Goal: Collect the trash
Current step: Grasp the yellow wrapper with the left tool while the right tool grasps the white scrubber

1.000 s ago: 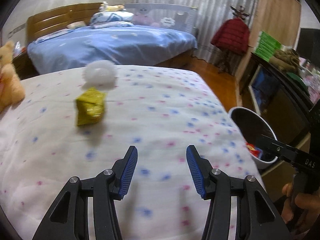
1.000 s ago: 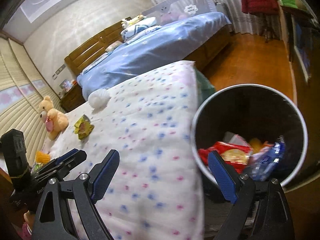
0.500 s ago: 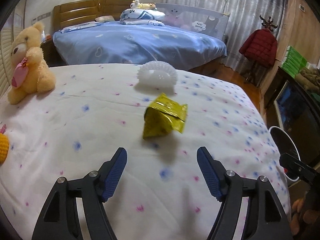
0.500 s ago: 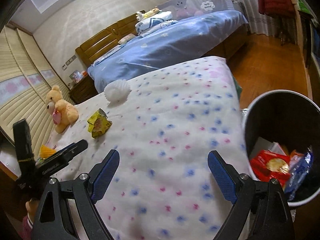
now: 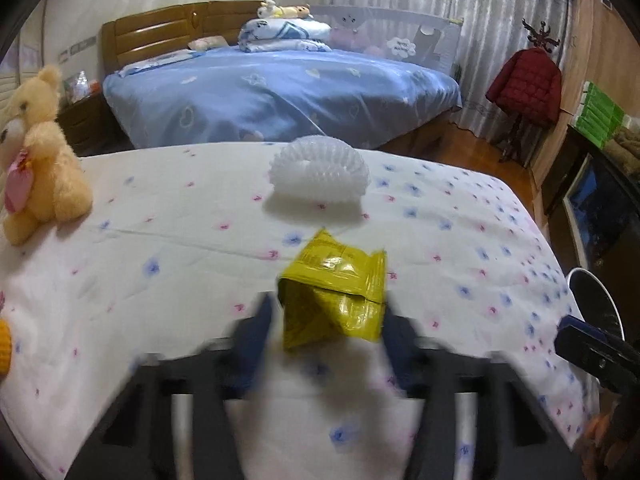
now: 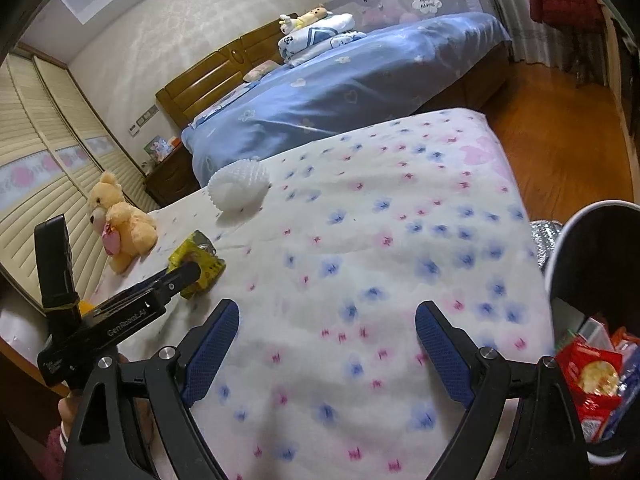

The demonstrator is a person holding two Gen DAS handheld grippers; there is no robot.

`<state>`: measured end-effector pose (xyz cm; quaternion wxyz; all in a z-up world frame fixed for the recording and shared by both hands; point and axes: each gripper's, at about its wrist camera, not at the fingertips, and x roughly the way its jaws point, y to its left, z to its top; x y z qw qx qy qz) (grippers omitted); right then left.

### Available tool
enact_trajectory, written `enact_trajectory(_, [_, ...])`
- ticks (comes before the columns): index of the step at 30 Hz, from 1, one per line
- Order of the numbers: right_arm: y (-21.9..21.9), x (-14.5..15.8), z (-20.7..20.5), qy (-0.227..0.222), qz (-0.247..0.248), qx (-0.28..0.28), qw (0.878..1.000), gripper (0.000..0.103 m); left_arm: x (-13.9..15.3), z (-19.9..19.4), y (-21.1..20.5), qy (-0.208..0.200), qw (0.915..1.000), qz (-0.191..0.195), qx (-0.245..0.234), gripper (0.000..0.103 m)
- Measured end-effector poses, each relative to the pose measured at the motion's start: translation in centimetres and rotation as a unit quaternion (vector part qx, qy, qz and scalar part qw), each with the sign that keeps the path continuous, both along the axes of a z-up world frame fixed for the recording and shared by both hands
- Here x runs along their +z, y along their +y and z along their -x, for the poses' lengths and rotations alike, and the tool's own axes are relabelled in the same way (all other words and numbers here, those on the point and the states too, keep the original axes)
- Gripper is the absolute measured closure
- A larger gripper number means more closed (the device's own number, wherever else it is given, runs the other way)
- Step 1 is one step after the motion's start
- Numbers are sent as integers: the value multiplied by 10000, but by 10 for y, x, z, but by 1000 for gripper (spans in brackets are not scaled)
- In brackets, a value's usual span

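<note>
A crumpled yellow wrapper (image 5: 334, 294) lies on the flowered white bedspread (image 5: 160, 240). My left gripper (image 5: 328, 320) is open, motion-blurred, with one finger on each side of the wrapper's near end. In the right wrist view the wrapper (image 6: 196, 260) lies by the left gripper's tip. A white foam fruit net (image 5: 320, 174) lies farther back; it also shows in the right wrist view (image 6: 239, 190). My right gripper (image 6: 327, 336) is open and empty above the bedspread. The trash bin (image 6: 576, 248), with red wrappers inside, stands at the right.
A yellow teddy bear (image 5: 36, 160) sits at the bed's left edge. A blue-covered bed (image 5: 280, 96) stands behind. The bin's rim (image 5: 596, 300) shows at the right, off the bed's edge. A red coat (image 5: 528, 84) hangs on a stand over the wooden floor.
My left gripper has swung left from the bin side and closed in on the yellow wrapper, which now sits between its fingers. My right gripper has moved left from over the bin.
</note>
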<state>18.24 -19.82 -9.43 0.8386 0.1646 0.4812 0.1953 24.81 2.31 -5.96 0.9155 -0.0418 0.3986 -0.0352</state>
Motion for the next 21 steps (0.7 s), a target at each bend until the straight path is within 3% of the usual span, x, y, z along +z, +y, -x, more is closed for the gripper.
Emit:
enact_trajectory(3, [5,-3,-7,26,-29,41,10000,12,-4,-5,1,30,9999,63,-89,91])
enact_trajectory(6, [14,-4,-12,25,-25,122,9999,12,-4,-4,4,-31,9999,95,-118,94])
enact_trajectory(12, [42,-8,-28,-28,75,373,9993,16,2,11,32,-186,9996,153,142,95])
enact_trajectory(14, [55,-10,-35,-9,92,497,9987,22,1,16,47,-167,9992,218,274,95])
enact_trajectory(21, [105,-15,-68,-155,254,761,9967,27,-10,25,81,-37,9970,345,686,95])
